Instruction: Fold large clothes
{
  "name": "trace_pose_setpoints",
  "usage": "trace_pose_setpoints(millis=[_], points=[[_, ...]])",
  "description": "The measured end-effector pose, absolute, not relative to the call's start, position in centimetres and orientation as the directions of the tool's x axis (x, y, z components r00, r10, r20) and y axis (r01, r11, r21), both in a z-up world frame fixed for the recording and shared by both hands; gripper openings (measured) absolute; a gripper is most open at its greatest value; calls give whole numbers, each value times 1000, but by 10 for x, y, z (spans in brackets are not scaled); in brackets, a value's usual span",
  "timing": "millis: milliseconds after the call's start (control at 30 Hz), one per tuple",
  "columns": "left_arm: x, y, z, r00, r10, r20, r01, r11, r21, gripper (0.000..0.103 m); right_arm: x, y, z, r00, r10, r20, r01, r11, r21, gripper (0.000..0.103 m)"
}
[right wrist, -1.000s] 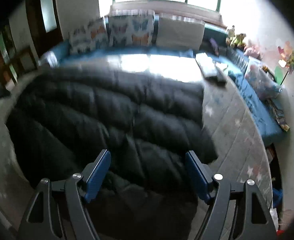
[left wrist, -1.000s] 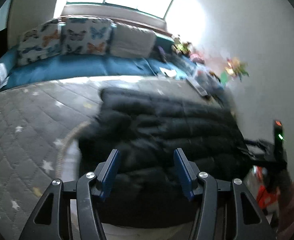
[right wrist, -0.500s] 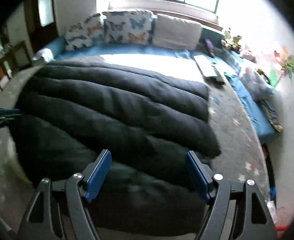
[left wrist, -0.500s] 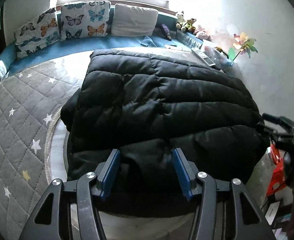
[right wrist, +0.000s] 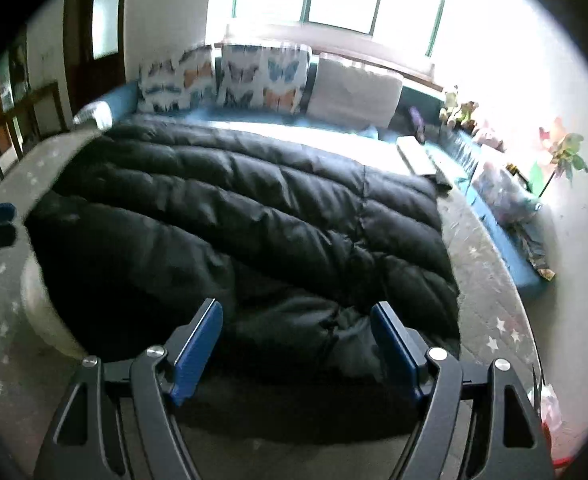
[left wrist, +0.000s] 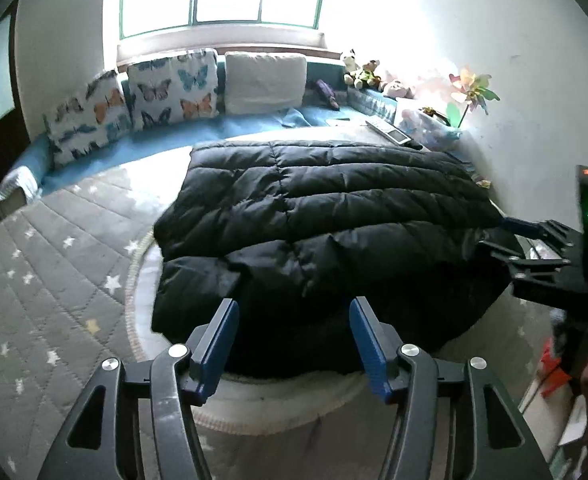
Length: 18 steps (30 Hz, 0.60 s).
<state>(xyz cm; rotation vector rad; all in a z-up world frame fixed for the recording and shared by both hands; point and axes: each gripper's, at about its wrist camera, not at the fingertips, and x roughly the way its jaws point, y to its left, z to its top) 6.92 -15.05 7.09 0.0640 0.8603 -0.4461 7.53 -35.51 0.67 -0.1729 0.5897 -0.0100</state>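
Both views pull back since the earlier frames, and your left gripper (left wrist: pixel 292 334) has just been opening, its fingers parted with nothing between them. Ahead, the black puffer coat (left wrist: pixel 317 216) lies spread on the grey star-quilted bed (left wrist: pixel 54 280): bulky, soft, light, slick-shelled, so I judge it springs back. Pinch a quilted seam or hem edge. Your right gripper (right wrist: pixel 295 338) stands wide and empty above the coat's near edge.
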Motion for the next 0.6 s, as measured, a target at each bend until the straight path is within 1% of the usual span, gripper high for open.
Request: trace_pose_setpoints(millis=[100, 267, 367, 600], points=[[53, -146, 72, 576, -342, -742, 402, 909, -107, 62, 54, -350, 7, 852, -28, -523, -46, 991, -126, 84], [37, -137, 74, 592, -334, -733, 386, 916, -106, 64, 34, -342, 9, 885, -53, -463, -14, 990, -141, 84], [24, -132, 77, 596, -333, -731, 371, 921, -117, 65, 26, -340, 9, 887, -36, -461, -24, 992, -124, 84], [5, -123, 81, 617, -316, -720, 344, 932, -114, 65, 4, -332, 5, 880, -76, -468, 28, 994, -110, 85]])
